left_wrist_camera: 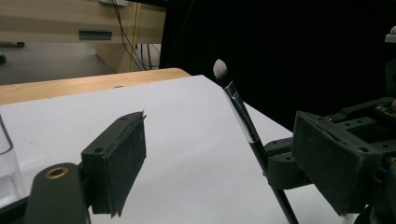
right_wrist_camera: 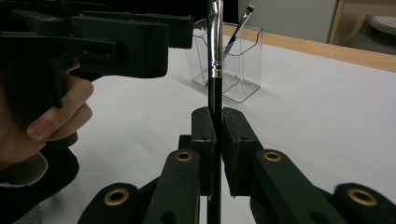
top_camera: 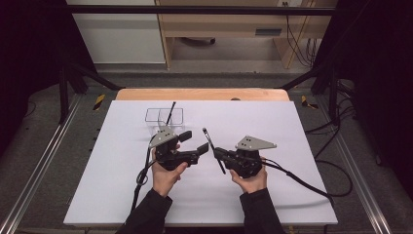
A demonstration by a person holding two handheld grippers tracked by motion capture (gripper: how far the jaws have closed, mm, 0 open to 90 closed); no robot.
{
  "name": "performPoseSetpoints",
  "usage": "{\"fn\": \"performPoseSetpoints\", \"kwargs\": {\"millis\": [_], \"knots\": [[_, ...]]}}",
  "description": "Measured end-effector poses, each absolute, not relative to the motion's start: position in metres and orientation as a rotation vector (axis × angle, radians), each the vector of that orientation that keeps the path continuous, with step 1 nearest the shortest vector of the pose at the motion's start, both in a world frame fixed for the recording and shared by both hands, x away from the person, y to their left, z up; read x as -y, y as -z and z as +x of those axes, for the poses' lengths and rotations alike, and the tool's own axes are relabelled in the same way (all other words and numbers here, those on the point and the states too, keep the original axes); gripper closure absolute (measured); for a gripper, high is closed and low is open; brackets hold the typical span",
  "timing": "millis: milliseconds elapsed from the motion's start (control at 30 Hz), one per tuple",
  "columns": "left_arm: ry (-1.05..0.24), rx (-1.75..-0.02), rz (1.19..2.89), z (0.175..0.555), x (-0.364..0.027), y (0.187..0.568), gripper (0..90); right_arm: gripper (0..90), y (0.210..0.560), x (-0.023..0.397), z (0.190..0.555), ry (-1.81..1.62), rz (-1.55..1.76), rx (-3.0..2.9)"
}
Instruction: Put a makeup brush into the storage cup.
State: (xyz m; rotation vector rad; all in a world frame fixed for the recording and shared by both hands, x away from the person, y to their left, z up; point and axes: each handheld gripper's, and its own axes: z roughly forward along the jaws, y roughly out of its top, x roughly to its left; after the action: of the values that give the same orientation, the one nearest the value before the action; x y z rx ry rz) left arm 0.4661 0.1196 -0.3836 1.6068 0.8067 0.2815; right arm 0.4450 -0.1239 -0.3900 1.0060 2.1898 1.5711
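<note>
High view: right gripper (top_camera: 217,152) clamps a brush (top_camera: 213,149) above the white bench (top_camera: 292,146), near the empty, wide-open left gripper (top_camera: 196,145) and a clear holder (top_camera: 164,117) with another brush (top_camera: 170,113). Left gripper view: dark curtain behind. Right gripper view: the holder stands beyond the clamped brush.

White sheet (top_camera: 272,185) covers wooden tabletop (top_camera: 202,94). Behind the table: wooden cabinet (top_camera: 219,24), cables (top_camera: 304,46), grey floor (top_camera: 44,146).

A white sheet (top_camera: 272,146) covers the tan wooden table (top_camera: 199,94). On the sheet, the brush (left_wrist_camera: 243,116) has a black handle, silver ferrule and whitish tip; the holder (right_wrist_camera: 243,56) is clear; both grippers (top_camera: 191,146) (top_camera: 217,152) are black with grey plates.
</note>
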Motion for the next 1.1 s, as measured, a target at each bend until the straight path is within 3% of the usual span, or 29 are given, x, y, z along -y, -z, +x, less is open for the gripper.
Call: {"fn": "performPoseSetpoints", "kwargs": {"millis": [567, 1100], "knots": [[-0.23, -0.816, 1.574, 0.469, -0.107, 0.389, 24.3, 84.3, 0.392, 0.121, 0.442, -1.599, 0.998, -2.182], [-0.164, -0.839, 1.54, 0.47, -0.104, 0.394, 44.6, 84.3, 0.394, 0.12, 0.441, -1.608, 0.995, -2.17]]}}
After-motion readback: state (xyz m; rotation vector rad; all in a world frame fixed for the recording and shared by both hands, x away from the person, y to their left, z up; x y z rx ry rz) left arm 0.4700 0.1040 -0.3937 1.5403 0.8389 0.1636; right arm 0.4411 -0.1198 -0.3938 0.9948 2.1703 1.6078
